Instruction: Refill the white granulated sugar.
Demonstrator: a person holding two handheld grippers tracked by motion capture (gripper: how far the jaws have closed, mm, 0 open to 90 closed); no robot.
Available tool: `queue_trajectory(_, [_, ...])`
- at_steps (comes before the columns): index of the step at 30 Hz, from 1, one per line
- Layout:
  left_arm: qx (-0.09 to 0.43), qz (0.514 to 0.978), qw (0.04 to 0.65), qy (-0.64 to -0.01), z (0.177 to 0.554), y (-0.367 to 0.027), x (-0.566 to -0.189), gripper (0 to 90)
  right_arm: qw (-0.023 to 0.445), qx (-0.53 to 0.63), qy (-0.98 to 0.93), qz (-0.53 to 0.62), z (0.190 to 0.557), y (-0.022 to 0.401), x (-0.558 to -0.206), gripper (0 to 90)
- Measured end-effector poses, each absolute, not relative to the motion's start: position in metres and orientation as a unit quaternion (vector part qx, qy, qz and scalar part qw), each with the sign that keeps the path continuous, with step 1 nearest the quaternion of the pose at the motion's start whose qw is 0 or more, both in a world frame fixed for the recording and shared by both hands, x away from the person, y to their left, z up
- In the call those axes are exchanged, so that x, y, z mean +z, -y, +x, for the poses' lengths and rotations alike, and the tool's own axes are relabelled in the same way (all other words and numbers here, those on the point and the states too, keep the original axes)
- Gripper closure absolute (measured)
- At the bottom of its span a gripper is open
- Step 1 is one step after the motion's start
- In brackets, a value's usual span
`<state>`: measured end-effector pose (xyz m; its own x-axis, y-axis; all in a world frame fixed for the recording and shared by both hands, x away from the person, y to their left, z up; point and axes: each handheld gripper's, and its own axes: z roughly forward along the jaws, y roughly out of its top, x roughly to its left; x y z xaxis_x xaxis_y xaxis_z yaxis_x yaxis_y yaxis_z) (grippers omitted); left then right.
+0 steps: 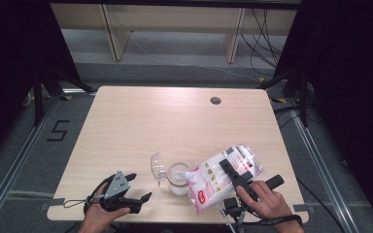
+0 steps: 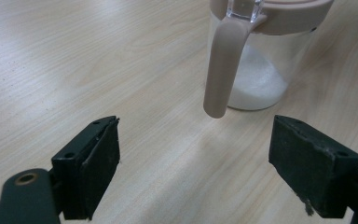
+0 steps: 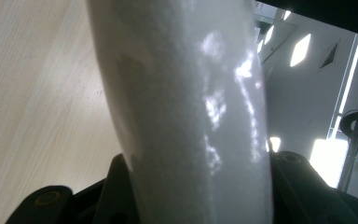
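Observation:
A clear jar with a pink rim stands near the table's front edge, its flip lid open to the left. In the left gripper view the jar holds white granules at the bottom, and its pink handle faces me. My left gripper is open, left of the jar and apart from it, with nothing between its pads. My right gripper is shut on a plastic bag of white granules with red print. The bag is tilted, one corner at the jar's mouth. Up close, the bag hides what lies beyond it.
The light wooden table has a round cable hole at the back right. Beyond the far edge are floor, wooden shelf legs and loose cables. Black curtains hang on both sides.

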<state>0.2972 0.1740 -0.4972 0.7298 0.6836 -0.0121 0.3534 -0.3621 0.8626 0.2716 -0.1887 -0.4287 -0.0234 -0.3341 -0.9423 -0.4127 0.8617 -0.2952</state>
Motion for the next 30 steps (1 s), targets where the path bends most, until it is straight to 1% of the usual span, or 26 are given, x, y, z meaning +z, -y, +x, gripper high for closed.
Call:
queue_trajectory(4, [0.183, 0.81, 0.462, -0.313, 0.2976, -0.1746, -0.4967, 16.1, 0.65, 0.035, -0.713, -0.261, 0.2716, 0.189, -0.4294, 62.5])
queue_trajectory(8, [0.178, 0.806, 0.465, -0.322, 0.2972, -0.1741, -0.4973, 16.1, 0.646, 0.034, -0.717, -0.26, 0.2716, 0.1887, -0.4292, 62.5])
queue_trajectory(11, [0.178, 0.806, 0.464, -0.322, 0.297, -0.1739, -0.4973, 16.1, 0.65, 0.051, -0.72, -0.239, 0.2708, 0.1902, -0.4329, 62.6])
queue_trajectory(13, [0.176, 0.808, 0.462, -0.321, 0.2971, -0.1741, -0.4969, 16.1, 0.653, 0.047, -0.712, -0.256, 0.2718, 0.1887, -0.4314, 62.7])
queue_trajectory(15, [0.176, 0.808, 0.461, -0.321, 0.2971, -0.1743, -0.4969, 16.1, 0.647, 0.043, -0.721, -0.247, 0.2708, 0.189, -0.4312, 62.7])
queue_trajectory(22, [0.178, 0.806, 0.465, -0.322, 0.297, -0.1739, -0.4972, 16.1, 0.649, 0.056, -0.722, -0.235, 0.2713, 0.1902, -0.4333, 62.9])
queue_trajectory(25, [0.178, 0.807, 0.463, -0.322, 0.297, -0.1742, -0.497, 16.1, 0.641, 0.057, -0.729, -0.232, 0.2722, 0.1905, -0.4337, 63.0])
queue_trajectory(27, [0.176, 0.809, 0.461, -0.32, 0.2971, -0.1744, -0.4969, 16.2, 0.645, 0.065, -0.722, -0.24, 0.2741, 0.1904, -0.4337, 63.1])
queue_trajectory(30, [0.178, 0.807, 0.462, -0.321, 0.2968, -0.1739, -0.4972, 16.1, 0.636, 0.061, -0.736, -0.224, 0.273, 0.1914, -0.4348, 63.2])
